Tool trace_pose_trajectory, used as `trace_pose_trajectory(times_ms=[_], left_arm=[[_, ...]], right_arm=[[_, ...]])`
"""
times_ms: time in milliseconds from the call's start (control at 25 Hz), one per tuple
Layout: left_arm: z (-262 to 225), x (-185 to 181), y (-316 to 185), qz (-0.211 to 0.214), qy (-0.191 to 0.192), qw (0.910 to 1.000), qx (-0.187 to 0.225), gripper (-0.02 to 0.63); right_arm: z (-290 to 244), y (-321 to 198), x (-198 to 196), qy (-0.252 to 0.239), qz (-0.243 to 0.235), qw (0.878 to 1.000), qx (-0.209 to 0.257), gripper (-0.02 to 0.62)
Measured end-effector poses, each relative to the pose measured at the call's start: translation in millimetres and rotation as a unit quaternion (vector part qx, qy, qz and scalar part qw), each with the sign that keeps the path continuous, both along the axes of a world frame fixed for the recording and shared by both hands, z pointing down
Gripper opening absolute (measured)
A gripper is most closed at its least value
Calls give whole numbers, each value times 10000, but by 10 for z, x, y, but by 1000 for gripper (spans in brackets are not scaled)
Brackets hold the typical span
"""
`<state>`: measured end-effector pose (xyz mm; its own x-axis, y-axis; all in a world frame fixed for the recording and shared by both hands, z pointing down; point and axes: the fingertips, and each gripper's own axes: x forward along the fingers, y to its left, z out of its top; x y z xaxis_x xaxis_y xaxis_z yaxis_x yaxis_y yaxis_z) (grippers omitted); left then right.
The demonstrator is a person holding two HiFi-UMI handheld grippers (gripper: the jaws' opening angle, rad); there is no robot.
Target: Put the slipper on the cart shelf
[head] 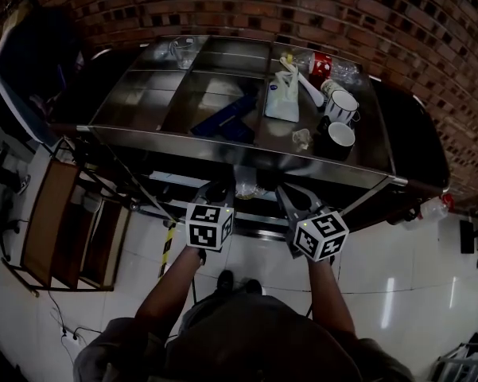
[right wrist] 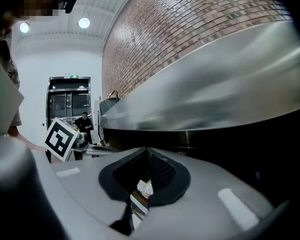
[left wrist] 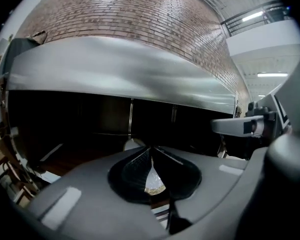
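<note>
A dark blue slipper (head: 224,118) lies on the top tray of the steel cart (head: 246,159), near its middle. Both grippers hang in front of the cart's front edge, below the top tray, pointing at it. My left gripper (head: 219,188) (left wrist: 150,148) is shut, its pads meeting at the tip with nothing between them. The right gripper (head: 285,192) (right wrist: 148,150) sits beside it and is likewise shut and empty. In both gripper views the cart's steel rim (left wrist: 125,79) fills the upper part, with the dark lower shelf space under it. The slipper is hidden from both gripper views.
On the top tray stand a white pouch (head: 281,99), two mugs (head: 343,107) (head: 335,139), bottles (head: 326,66) and a glass jar (head: 182,50). Crumpled plastic (head: 246,186) lies under the tray edge. A wooden rack (head: 71,229) stands at the left on the white floor. A brick wall (head: 302,6) backs the cart.
</note>
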<state>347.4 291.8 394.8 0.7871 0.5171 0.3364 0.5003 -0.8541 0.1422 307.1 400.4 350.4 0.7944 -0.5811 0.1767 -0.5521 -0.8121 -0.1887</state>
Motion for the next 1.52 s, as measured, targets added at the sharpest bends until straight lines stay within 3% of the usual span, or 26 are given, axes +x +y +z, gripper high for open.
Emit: trace_pose_trajectory(times_ms=[440, 1520], left_arm=[[-181, -109, 27, 194, 66, 9998, 32, 8], [-257, -130, 67, 286, 96, 9995, 65, 8]], right_arm=[[-59, -183, -69, -11, -383, 9992, -64, -2], [-162, -231, -71, 78, -456, 9989, 28, -2]])
